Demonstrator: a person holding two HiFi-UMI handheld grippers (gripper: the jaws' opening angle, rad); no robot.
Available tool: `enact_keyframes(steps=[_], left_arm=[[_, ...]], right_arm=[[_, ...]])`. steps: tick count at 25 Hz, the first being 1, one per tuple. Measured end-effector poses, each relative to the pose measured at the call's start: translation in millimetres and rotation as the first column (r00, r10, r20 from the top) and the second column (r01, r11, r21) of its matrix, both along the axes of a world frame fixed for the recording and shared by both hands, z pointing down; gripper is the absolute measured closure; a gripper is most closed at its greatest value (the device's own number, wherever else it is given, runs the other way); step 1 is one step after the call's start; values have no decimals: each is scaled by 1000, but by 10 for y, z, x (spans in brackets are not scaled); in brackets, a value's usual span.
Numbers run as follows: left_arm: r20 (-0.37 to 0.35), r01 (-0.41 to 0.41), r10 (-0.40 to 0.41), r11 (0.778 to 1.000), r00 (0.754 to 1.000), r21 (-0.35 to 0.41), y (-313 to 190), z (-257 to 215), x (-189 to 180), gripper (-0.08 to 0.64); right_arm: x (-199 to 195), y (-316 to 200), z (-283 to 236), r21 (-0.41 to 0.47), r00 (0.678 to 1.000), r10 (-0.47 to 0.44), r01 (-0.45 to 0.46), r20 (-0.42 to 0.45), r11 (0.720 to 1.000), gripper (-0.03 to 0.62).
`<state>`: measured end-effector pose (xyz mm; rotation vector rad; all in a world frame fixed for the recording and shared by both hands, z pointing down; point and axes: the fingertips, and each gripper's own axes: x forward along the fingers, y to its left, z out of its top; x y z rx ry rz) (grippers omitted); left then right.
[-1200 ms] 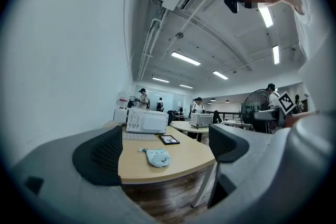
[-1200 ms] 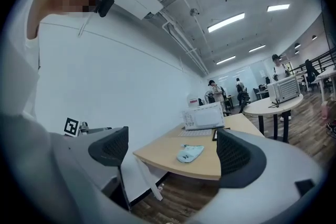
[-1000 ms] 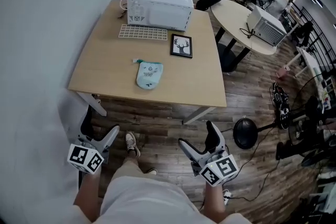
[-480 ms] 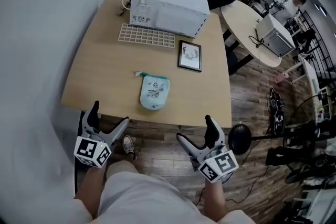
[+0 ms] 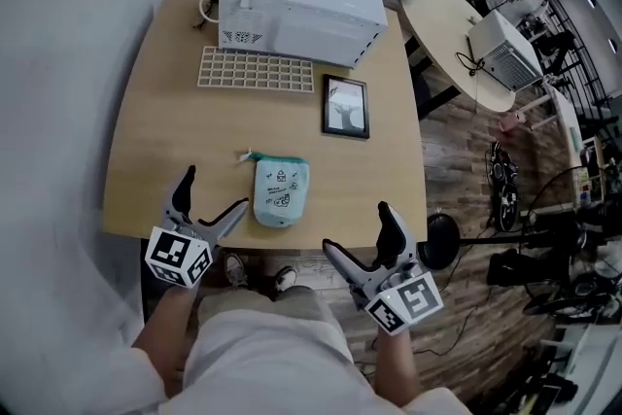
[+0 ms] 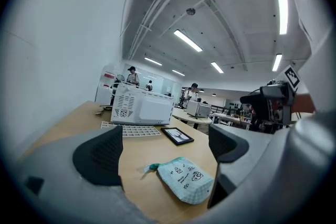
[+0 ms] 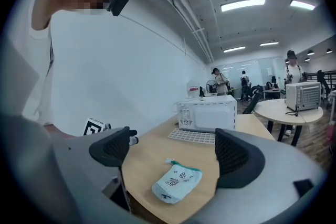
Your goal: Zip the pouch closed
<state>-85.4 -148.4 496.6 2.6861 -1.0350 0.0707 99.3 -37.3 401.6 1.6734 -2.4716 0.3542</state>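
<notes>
Two grippers sit at the tabletop's point(image 5: 175, 112) near edge in the head view, left gripper point(image 5: 216, 190) and right gripper point(image 5: 357, 228) flanking the pouch point(image 5: 279, 192) lying just inside that edge; left gripper view: jaws wide apart, empty, pouch beyond them; right gripper view: the same.

Pouch point(image 6: 184, 179) on table point(image 6: 136, 150) — left gripper point(image 6: 163, 152) empty, wide apart.

Left tool point(image 5: 216, 190) and right tool point(image 5: 356, 228) both gape wide, empty.
</notes>
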Motion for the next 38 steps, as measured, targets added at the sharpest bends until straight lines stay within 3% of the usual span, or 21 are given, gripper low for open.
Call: enact_keyframes(steps=[6,9,13,16,18,22,29,36,38], left_arm=[[75,43,-41,999,996,-31,-282,258,203,57],[79,102,-94,988,992,-117,-403,460,261,58],[173,116,-94,986,980,-124,-587,759,304,59],[212,95,-60,983,975,-158,-677,1059,393,64],[231,73,-29,980,973,-185,-712,1249,456,113],[265,24,46,966,963,-258,-815,1575,598,300],[363,-39,175,935,915,-353,-884,1958,717,309],[450,-125,285,928,846,-352,-860,2092,807,356],[469,-140,306,925,829,-354,-873,2118,816,405]], right_arm=[[306,-270,381,-52,994,-36,42,102,998,97],[423,-527,360,-42,992,-83,87,95,995,98],[444,-736,342,-40,986,-118,123,115,992,101],[402,-815,366,-60,982,-171,175,75,983,103],[423,-817,404,-81,982,-176,181,68,980,103],[516,-818,413,-106,984,-173,177,42,979,103],[668,-890,425,-119,988,-154,157,31,980,103],[624,-920,448,-125,987,-163,164,19,979,103],[647,-907,439,-129,988,-156,156,17,979,103]])
